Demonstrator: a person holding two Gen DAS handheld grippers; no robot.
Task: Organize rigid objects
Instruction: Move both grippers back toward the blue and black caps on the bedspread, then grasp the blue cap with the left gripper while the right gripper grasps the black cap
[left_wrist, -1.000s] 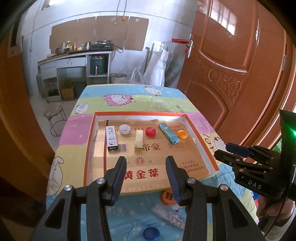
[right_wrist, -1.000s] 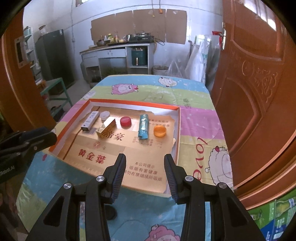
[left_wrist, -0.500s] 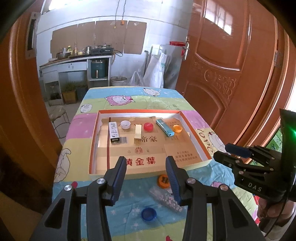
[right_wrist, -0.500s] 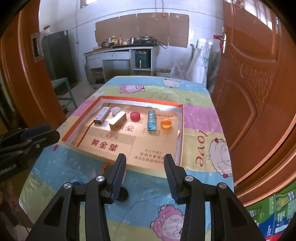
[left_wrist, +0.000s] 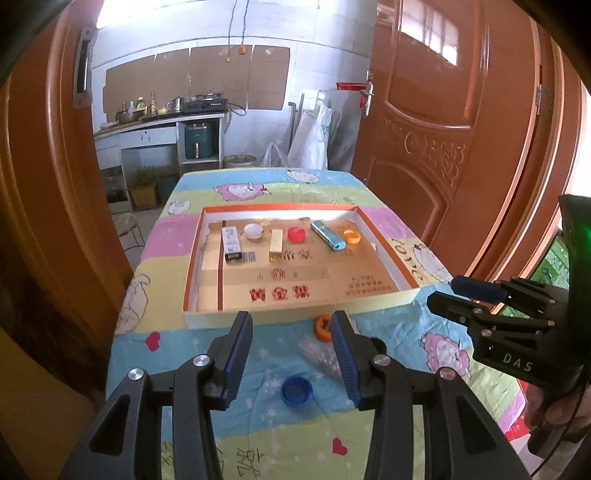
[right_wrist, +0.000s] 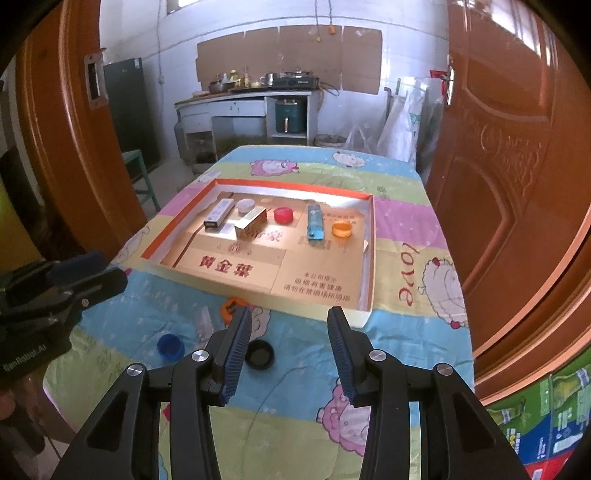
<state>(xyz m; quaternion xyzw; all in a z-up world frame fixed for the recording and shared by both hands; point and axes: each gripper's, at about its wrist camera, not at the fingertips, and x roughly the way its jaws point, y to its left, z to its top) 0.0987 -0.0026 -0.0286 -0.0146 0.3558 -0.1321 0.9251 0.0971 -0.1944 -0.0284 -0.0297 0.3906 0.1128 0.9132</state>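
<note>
"DAS" reads on the right tool (left_wrist: 476, 291); "love" on the bedsheet (right_wrist: 410, 273); red "黄金葉" inside the tray (right_wrist: 371, 258).

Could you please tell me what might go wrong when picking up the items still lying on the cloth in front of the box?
1. The small black round cap lies right beside the right hand-held gripper's finger, so closing could knock it away.
2. The clear plastic blister strip is flat and see-through, so it may slip.
3. The orange round cap lies close against the shallow cardboard box's front wall, leaving little room.
</note>
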